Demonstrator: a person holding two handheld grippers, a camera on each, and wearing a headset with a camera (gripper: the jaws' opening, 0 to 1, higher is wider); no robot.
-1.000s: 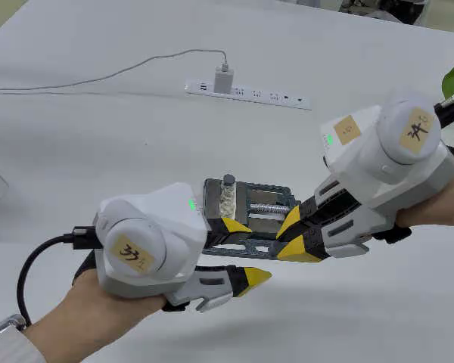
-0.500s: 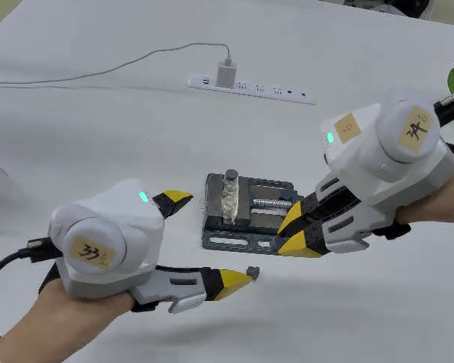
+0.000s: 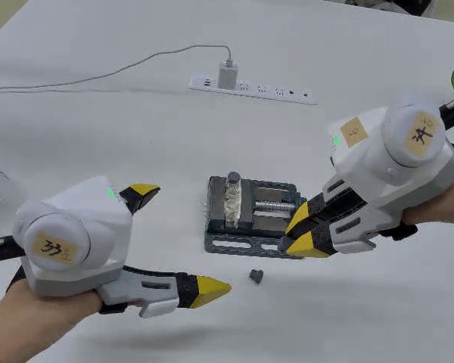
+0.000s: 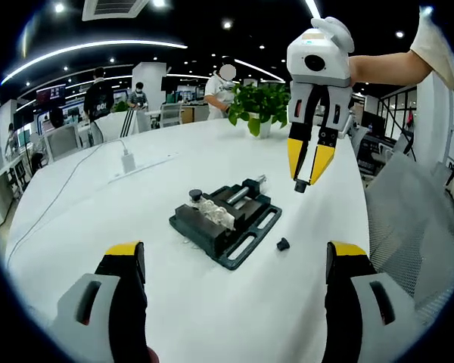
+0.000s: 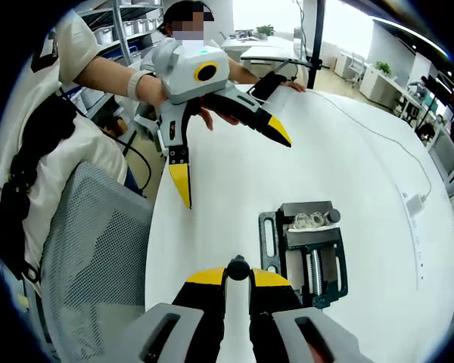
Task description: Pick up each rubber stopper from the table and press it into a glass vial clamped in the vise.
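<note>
Tool on left (image 3: 180, 238) gaping, empty, right tool (image 5: 238, 277) clenched on rubber stopper (image 5: 238, 267).

Found vise (image 3: 250, 219) at centre of counter (image 3: 98, 136), vial (image 3: 232, 198) upright in it. Noted loose stopper (image 3: 256, 276) on counter just before vise, power strip (image 3: 250, 87) well behind, left claw (image 3: 181, 238) leftward, right claw (image 3: 296, 233) rightward with second stopper (image 5: 237, 268) in it.

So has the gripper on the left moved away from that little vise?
Yes. The left gripper has drawn back leftward from the vise: earlier it overlapped the vise's left edge, now bare table lies between them.
</note>
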